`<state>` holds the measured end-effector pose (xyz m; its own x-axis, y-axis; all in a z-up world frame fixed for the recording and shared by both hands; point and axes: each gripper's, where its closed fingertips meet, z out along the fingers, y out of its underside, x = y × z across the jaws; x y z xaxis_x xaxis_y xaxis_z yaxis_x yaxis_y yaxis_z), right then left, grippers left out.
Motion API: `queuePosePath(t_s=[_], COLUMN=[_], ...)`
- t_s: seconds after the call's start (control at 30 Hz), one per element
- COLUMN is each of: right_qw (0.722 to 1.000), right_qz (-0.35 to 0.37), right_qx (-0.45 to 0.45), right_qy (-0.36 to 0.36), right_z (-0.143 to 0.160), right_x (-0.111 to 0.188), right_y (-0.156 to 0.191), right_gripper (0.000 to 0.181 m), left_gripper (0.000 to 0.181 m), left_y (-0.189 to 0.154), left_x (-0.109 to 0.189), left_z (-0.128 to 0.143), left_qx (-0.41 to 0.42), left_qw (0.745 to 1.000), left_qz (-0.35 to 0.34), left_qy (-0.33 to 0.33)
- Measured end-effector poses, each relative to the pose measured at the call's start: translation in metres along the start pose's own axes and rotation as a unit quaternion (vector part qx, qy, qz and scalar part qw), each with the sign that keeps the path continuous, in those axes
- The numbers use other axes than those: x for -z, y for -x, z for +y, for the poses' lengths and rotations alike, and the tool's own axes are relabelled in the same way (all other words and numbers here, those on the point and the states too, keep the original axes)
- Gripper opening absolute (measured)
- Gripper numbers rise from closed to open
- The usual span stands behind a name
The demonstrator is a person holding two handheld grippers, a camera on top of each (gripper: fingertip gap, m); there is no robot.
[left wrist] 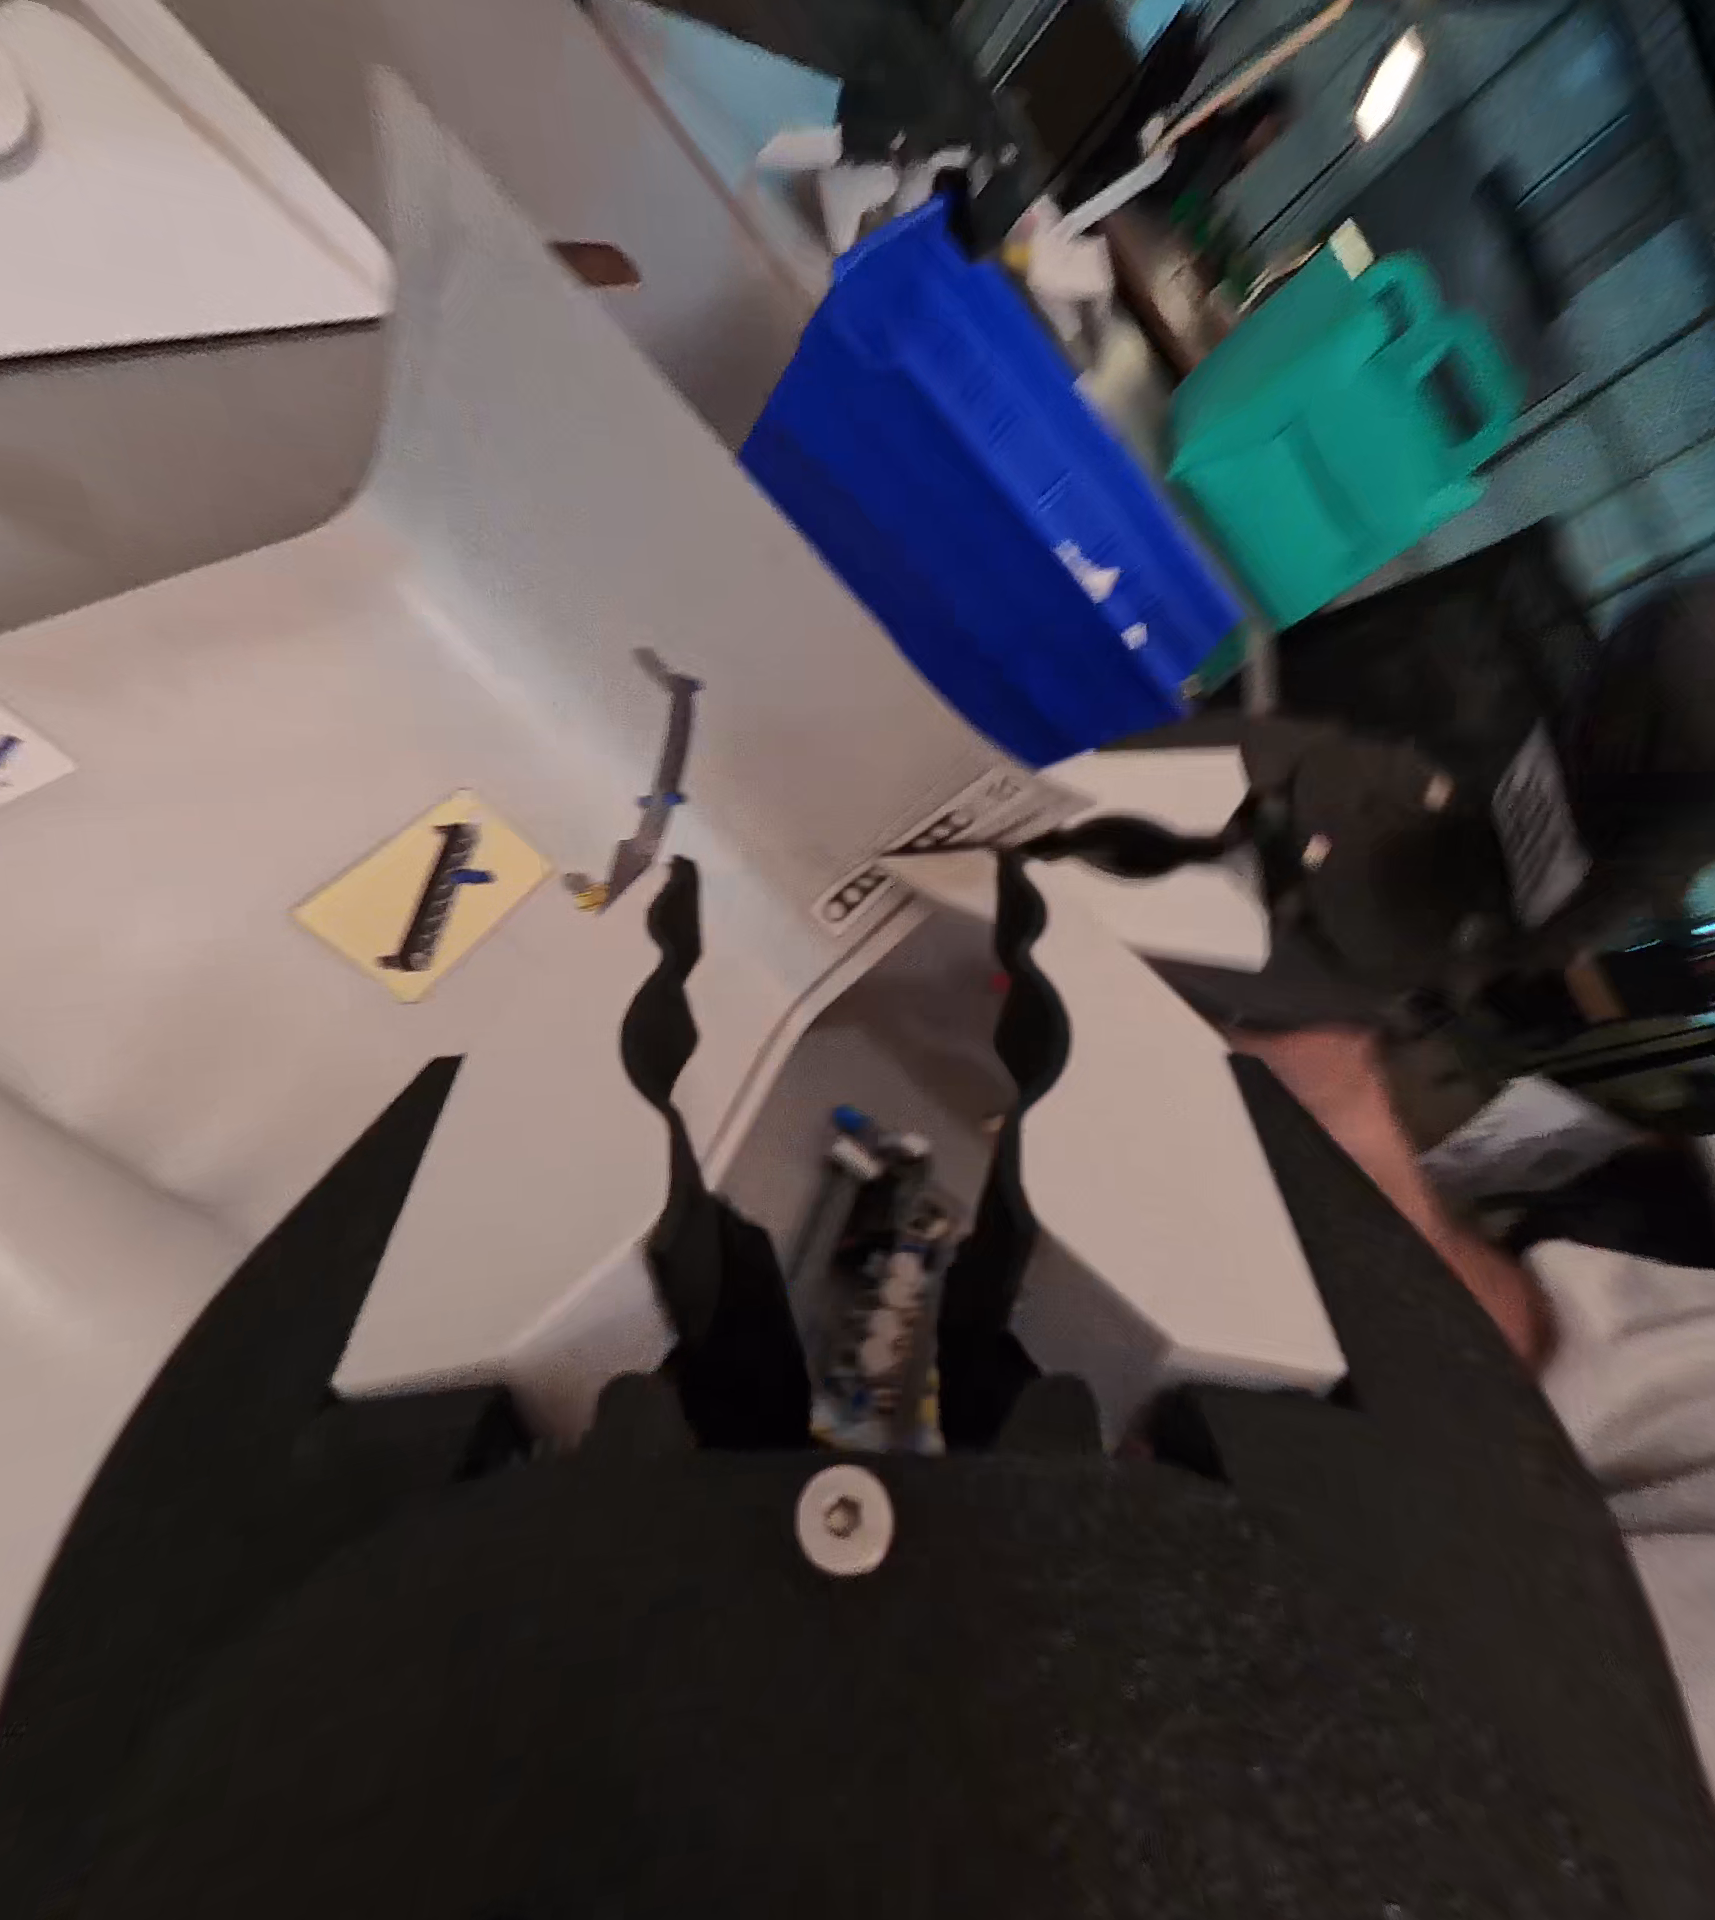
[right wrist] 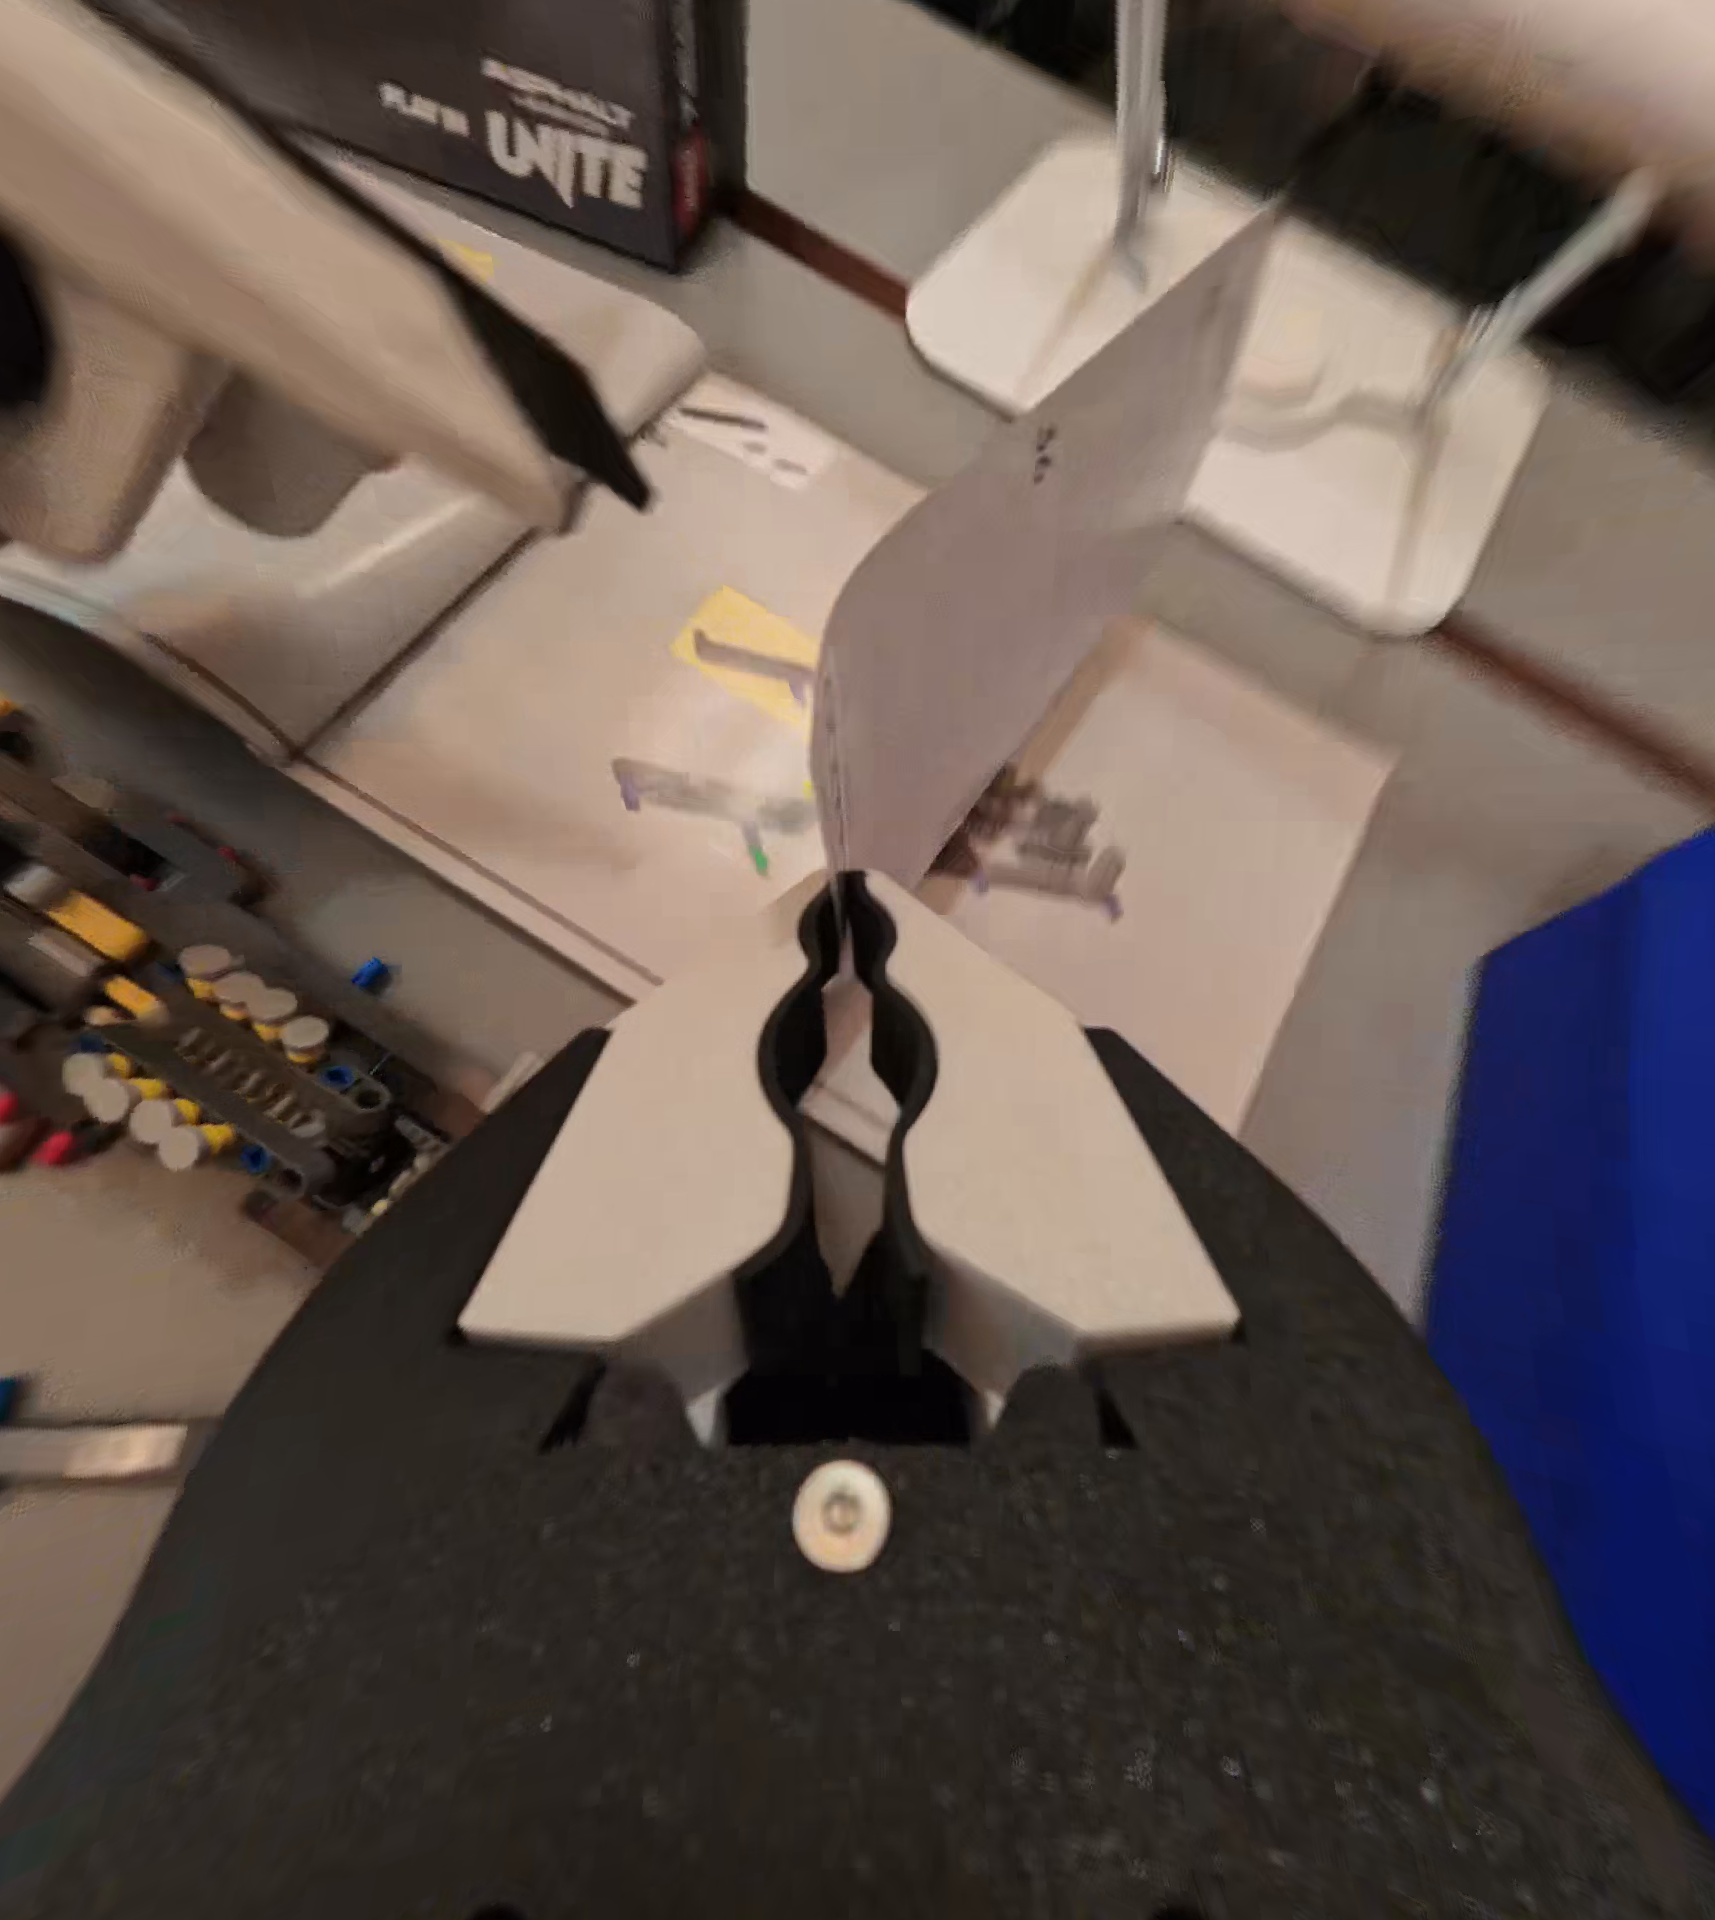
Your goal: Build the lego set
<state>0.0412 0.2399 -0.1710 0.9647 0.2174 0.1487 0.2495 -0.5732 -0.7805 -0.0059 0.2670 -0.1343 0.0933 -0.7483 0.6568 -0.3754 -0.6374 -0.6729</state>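
Note:
The open instruction booklet (right wrist: 541, 727) lies on the table, with a yellow inset (left wrist: 422, 894) printed on it. My right gripper (right wrist: 848, 894) is shut on the edge of one booklet page (right wrist: 1019, 582) and holds it lifted and curved. The same page (left wrist: 562, 540) stands up in the left wrist view, where the right gripper (left wrist: 1352, 862) pinches its edge. My left gripper (left wrist: 842, 899) is open and empty above the booklet; it also shows in the right wrist view (right wrist: 562, 416). A dark lego assembly (right wrist: 198, 1049) with yellow, red and blue pins lies left of the booklet.
A grey beam with blue pins (right wrist: 32, 1449) lies near the front left. A blue bin (left wrist: 978, 488) stands right of the booklet, a green container (left wrist: 1341, 436) behind it. A black box (right wrist: 520, 114) and a white stand base (right wrist: 1248, 416) sit at the back. Spacing between my two grippers at the tips: around 7 centimetres. The left tips stand about 9 centimetres off the yellow inset (left wrist: 422, 894). It turns up in the right wrist view (right wrist: 768, 663) as well.

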Motion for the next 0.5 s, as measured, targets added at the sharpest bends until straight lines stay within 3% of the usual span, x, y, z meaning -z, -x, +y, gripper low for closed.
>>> queuePosePath(t_s=[0.1, 0.13, 0.3, 0.37, 0.5], right_qw=[0.981, 0.971, 0.942, 0.931, 0.943], right_qz=[0.105, 0.129, 0.152, 0.166, 0.108], right_qx=[0.161, 0.203, 0.3, 0.326, 0.312], right_qy=[-0.001, 0.0, -0.004, 0.002, -0.048], right_z=[-0.019, -0.023, -0.033, -0.033, -0.038], right_x=[0.003, 0.003, -0.001, -0.003, -0.001], right_y=[0.014, 0.02, 0.051, 0.055, 0.077], right_gripper=[0.0, 0.0, 0.0, 0.0, 0.008], left_gripper=[0.069, 0.069, 0.035, 0.007, 0.0], left_y=[-0.007, -0.004, 0.017, 0.016, 0.026], left_x=[0.012, 0.016, 0.028, 0.032, 0.046], left_z=[-0.009, -0.013, -0.009, -0.007, -0.002], left_qx=[0.065, 0.071, 0.092, 0.084, 0.057], left_qw=[0.997, 0.997, 0.996, 0.996, 0.998], left_qz=[0.035, 0.029, 0.001, 0.009, -0.014], left_qy=[-0.019, -0.028, -0.017, -0.009, 0.008])
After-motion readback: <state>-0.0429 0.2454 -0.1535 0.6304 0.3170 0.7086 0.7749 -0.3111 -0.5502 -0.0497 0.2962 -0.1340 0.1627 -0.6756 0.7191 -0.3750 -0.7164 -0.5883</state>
